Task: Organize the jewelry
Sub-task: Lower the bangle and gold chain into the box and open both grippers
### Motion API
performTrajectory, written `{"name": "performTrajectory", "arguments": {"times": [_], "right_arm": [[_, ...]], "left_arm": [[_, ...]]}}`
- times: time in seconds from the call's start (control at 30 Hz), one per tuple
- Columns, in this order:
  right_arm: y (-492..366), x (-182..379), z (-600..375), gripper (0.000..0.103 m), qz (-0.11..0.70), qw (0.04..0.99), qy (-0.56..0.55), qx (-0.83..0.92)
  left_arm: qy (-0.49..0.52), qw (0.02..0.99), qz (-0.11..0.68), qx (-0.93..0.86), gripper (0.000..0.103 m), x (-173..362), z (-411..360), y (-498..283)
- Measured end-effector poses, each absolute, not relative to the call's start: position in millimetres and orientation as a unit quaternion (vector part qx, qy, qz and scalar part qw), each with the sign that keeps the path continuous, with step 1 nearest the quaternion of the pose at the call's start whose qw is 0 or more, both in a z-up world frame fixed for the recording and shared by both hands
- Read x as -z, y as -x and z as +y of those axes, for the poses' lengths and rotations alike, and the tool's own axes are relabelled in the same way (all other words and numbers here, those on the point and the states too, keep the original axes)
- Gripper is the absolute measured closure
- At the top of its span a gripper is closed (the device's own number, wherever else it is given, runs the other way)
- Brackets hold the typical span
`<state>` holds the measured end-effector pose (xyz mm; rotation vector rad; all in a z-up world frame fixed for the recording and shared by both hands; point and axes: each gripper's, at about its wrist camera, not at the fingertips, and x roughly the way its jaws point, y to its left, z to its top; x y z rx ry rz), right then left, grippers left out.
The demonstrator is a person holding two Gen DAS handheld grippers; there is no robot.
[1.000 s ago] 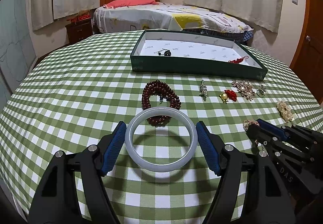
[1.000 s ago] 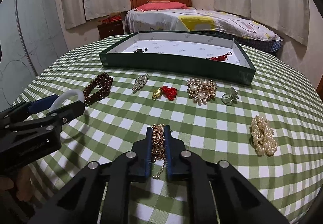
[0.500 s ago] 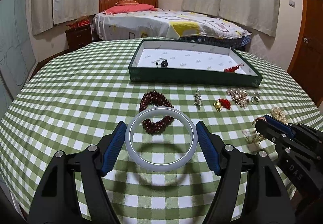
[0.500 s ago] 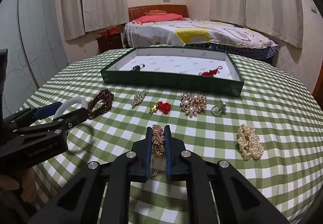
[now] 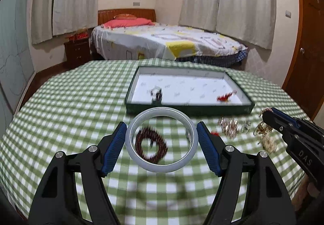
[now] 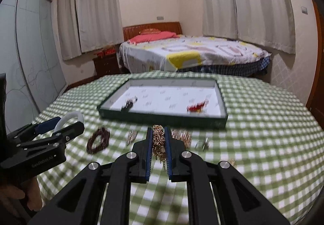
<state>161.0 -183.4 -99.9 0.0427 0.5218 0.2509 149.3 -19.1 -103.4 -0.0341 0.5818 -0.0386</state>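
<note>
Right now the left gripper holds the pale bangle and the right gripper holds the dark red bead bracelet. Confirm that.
Not quite. The left gripper does hold the pale bangle, but the right gripper holds a gold chain, as the right wrist view shows.

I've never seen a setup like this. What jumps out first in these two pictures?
Probably the two black clamps with blue pads: the left gripper holds a pale white bangle above the green checked tablecloth, and the right gripper pinches a gold chain bracelet. Beyond them sits a dark green tray with a white lining holding two small pieces, with more jewelry laid in a row in front of it.
</note>
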Motion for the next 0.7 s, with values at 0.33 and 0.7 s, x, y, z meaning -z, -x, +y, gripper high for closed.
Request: {"name": "performTrajectory", "arguments": {"times": [0.33,0.7], "right_arm": [[-228,43,-179,0.091,0.184,0.974,-0.030,-0.132],[-322,120,-182,0.091,0.288,0.948,-0.049,-0.124]], "left_arm": [[0.013,0.976,0.215,0.042,0.034,49,-41,-215],[0.001,0.949,0.313,0.041,0.034,118,-57,-322]]}}
